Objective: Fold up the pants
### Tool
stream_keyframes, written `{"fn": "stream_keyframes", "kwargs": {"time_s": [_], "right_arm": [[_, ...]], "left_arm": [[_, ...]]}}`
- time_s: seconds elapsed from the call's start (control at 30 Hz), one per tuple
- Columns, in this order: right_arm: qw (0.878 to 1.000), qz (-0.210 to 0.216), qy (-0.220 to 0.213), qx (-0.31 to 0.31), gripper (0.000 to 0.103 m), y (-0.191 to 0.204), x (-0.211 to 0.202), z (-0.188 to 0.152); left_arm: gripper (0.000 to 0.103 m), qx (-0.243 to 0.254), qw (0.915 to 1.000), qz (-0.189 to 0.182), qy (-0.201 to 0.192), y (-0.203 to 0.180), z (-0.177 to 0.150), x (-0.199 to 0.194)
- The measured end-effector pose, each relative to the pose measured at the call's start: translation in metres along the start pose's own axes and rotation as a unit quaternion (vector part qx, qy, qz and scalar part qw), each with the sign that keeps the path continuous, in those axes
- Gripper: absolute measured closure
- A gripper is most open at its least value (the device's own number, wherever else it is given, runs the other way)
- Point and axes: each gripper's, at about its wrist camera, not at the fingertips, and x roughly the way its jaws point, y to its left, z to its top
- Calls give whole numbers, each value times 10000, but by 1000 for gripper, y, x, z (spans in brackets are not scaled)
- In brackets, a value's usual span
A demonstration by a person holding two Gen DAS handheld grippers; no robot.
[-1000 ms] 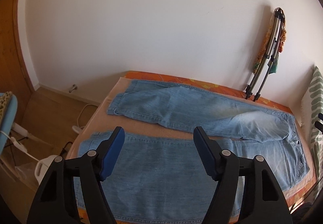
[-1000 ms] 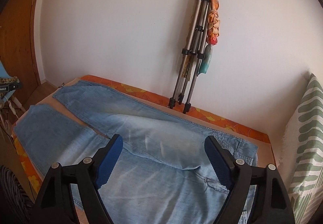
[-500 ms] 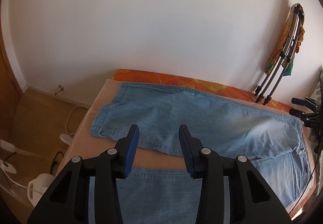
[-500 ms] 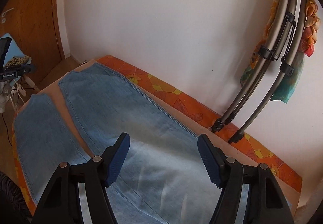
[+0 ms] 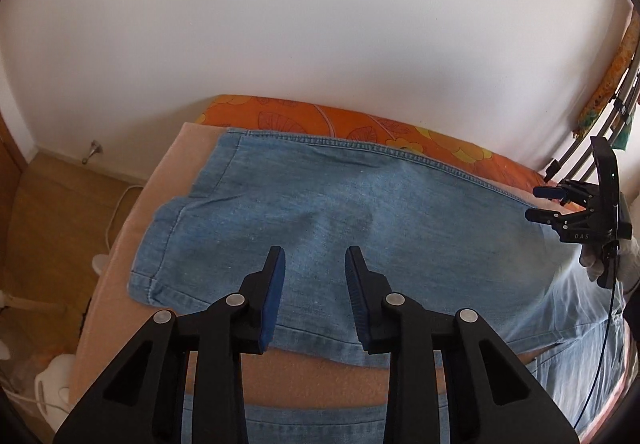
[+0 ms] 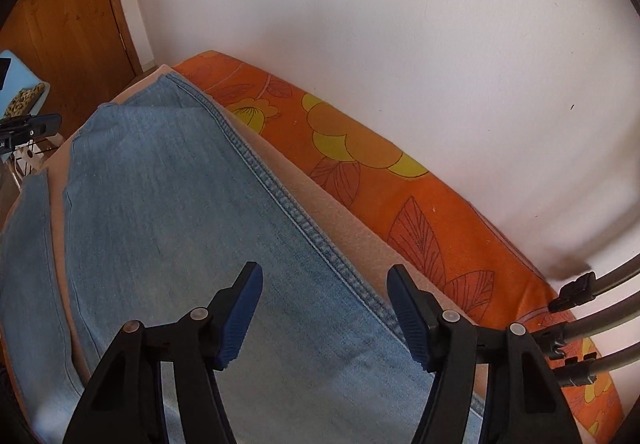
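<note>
Light blue jeans point(image 5: 340, 212) lie flat on a bed, legs spread apart; the far leg fills both views point(image 6: 160, 204), the near leg shows at the bottom point(image 5: 312, 424). My left gripper point(image 5: 315, 284) is open and empty, hovering over the far leg near its cuff end. My right gripper point(image 6: 322, 308) is open and empty, straddling the far leg's outer seam point(image 6: 304, 220) further up. The right gripper also shows in the left wrist view point(image 5: 560, 204) at the right edge.
The bed has a beige blanket point(image 5: 320, 380) over an orange flowered sheet point(image 6: 360, 164), against a white wall. A folded tripod point(image 6: 592, 304) leans at the right. Wooden floor with cables and a white appliance point(image 5: 52, 388) lies left. A wooden door point(image 6: 60, 12) stands far left.
Both grippers have moved forward and down, from over the near leg to over the far leg. The left jaws have narrowed but stay open.
</note>
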Motion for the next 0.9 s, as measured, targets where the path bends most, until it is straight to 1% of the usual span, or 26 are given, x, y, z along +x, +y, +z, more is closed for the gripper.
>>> {"fn": "stream_keyframes", "kwargs": {"time_s": [0.07,0.2,0.27,0.33,0.37,0.4,0.43,0.5,0.57,0.63,0.67,0.7,0.8,0.87,0.9], "right_arm": [[9998,140,100,-29,36,-3,13,2],[9994,150,245,-169,36,0,31,4],[9995,214,203,-152,36,0,31,6],[9993,268,164,-225,46,4,30,6],[9991,270,141,-281,56,7,27,5],[9990,294,137,-320,70,8,24,4],[9988,323,141,-347,75,10,23,4],[9987,232,137,-438,92,15,16,2],[9985,270,56,-483,98,18,4,-1],[9981,229,-98,-557,101,23,-13,-3],[9978,219,-189,-588,102,27,-22,-4],[9977,212,-260,-590,103,30,-31,-6],[9961,216,-469,-720,103,48,-59,-18],[9938,128,-553,-952,103,68,-74,-30],[9931,151,-567,-1019,103,77,-79,-36]], "left_arm": [[74,-31,10000,21,9,3,2,6],[74,38,9999,89,43,5,4,15],[74,40,9999,104,45,7,5,18],[74,0,9999,101,36,9,5,18],[74,-25,9999,104,27,10,5,18],[74,-52,9999,103,26,12,6,18],[74,-78,9999,83,31,12,6,18],[74,-137,9999,71,-3,13,8,16],[74,-183,9998,59,-46,13,11,13],[73,-240,9997,6,-73,12,14,10],[71,-271,9996,-43,-79,11,17,9],[66,-304,9995,-66,-81,10,19,9],[55,-478,9986,-219,-116,4,28,7],[54,-594,9976,-345,-79,0,35,10],[54,-635,9971,-417,-40,-3,39,13]]}}
